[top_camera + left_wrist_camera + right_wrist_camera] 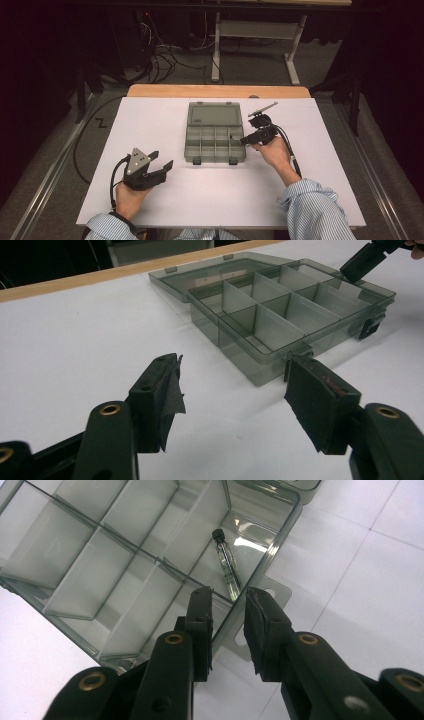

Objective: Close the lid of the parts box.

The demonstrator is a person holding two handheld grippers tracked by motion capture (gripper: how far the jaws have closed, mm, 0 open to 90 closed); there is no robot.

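Note:
A translucent grey compartment box [215, 145] lies open mid-table, its lid [214, 114] flat behind it. In the right gripper view a thin glass vial [226, 560] with a black cap lies slanted in a corner compartment beside the box wall [280, 540]. My right gripper [229, 592] hangs over that compartment, its jaws narrowly apart. The vial's lower end sits at the gap, and the pads do not clamp it. From above, the right gripper [241, 140] reaches the box's right edge. My left gripper [162, 158] rests open at front left, nothing between its jaws [234, 362].
The white tabletop [150, 120] ends in a wooden strip [215, 91] at the far side. Beyond it stand a white table frame [260, 35] and floor cables [165, 60]. Striped sleeves enter from the front edge.

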